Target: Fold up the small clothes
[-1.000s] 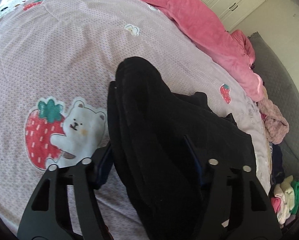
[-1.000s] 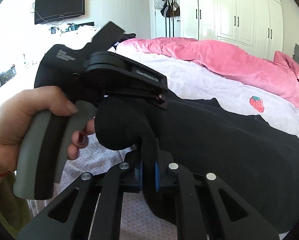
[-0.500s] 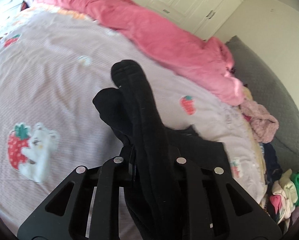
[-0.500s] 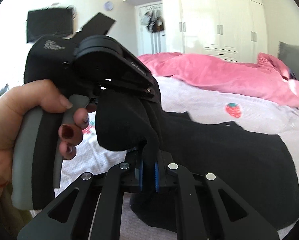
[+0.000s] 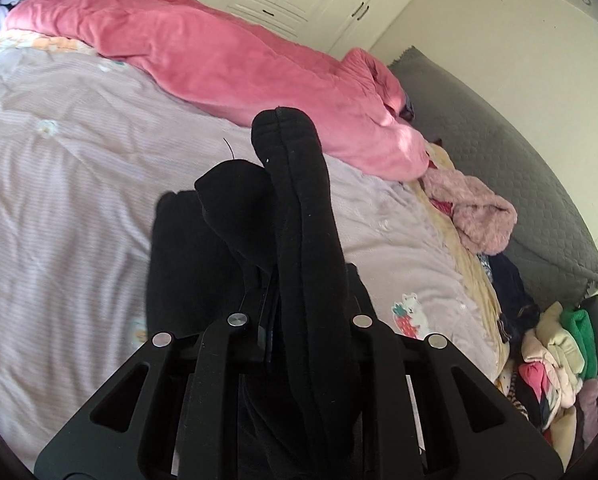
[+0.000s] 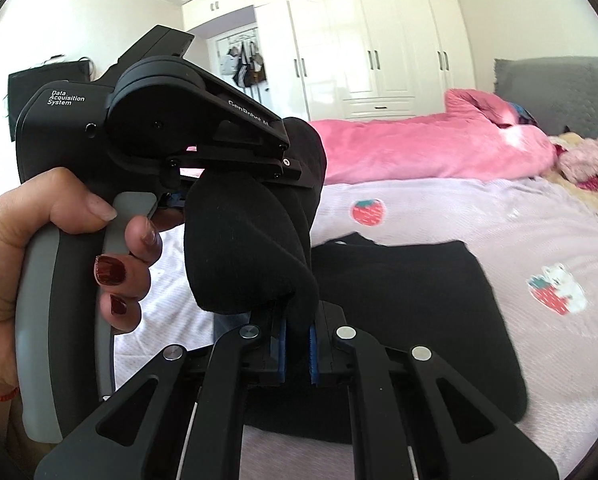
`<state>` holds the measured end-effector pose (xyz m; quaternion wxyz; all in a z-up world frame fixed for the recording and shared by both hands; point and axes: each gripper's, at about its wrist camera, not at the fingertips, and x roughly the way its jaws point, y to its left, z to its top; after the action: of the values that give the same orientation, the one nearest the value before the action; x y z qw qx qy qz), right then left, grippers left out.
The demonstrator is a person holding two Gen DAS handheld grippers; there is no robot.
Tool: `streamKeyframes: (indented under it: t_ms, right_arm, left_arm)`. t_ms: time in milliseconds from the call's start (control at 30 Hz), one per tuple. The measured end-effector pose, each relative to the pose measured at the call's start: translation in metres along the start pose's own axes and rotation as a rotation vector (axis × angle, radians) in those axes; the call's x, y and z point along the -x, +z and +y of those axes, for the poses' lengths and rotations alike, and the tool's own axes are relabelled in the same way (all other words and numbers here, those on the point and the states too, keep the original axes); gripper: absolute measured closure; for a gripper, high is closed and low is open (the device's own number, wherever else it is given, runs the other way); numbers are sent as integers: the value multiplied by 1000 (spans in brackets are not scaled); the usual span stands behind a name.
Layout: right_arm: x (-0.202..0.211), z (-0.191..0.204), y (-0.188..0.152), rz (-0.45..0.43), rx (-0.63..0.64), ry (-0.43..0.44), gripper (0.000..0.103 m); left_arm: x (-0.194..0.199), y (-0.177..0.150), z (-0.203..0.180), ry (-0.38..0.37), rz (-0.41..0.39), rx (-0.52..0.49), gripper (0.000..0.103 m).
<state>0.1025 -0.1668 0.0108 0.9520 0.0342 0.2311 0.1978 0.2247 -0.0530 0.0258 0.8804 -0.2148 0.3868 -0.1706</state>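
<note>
Claws first: the left claw (image 5: 273, 320) is clenched on a fold of the black garment (image 5: 299, 208), and the right claw (image 6: 297, 338) pinches another bunch of it between blue pads — both hold it lifted, its lower part lying flat on the bed (image 6: 499, 216). One left hand (image 6: 39, 240) grips the left tool. Beyond, one pink duvet (image 5: 219, 60), one grey headboard (image 5: 499, 160), a pile of small clothes (image 5: 555, 352), white wardrobes (image 6: 379, 40) — and one wall television (image 6: 39, 88).

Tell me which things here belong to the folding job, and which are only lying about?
Job: black garment, left claw, right claw, both shut on it.

Lying about: pink duvet, fluffy pink item, clothes pile, grey cushion.
</note>
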Motion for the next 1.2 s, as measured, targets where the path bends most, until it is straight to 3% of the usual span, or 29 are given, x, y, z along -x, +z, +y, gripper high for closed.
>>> streamKeyframes:
  t_ms: [433, 500, 533, 633, 700, 833, 933, 1033, 1133, 1200]
  right_arm:
    - [-5, -52, -27, 86, -132, -28, 96]
    - [-5, -56, -31, 96, -152, -26, 96]
    - [-5, -58, -32, 99, -160, -26, 96]
    - [-6, -66, -35, 113, -195, -20, 96]
    - [-6, -73, -38, 120, -223, -23, 96]
    - [-6, -85, -43, 137, -274, -22, 96]
    - [-3, -90, -49, 151, -329, 15, 95]
    - [-5, -101, -44, 172, -403, 89, 87]
    - [2, -113, -39, 165, -477, 108, 70]
    - [7, -122, -32, 147, -522, 118, 46]
  left_arm:
    - [-64, -28, -32, 14, 108, -47, 91]
    - [-68, -31, -37, 4, 111, -59, 84]
    - [-69, -32, -38, -23, 113, -58, 75]
    - [-68, -31, -40, -138, 136, -28, 39]
    - [-62, -29, -40, -157, 129, -22, 37]
    - [-42, -20, -26, -95, 100, -18, 37]
    - [-33, -17, -10, 14, 88, -46, 37]
    - [-29, -17, 4, 111, 92, -78, 36]
    - [-30, -20, 18, 140, 122, -84, 36]
    - [-30, -25, 22, 157, 138, -104, 35]
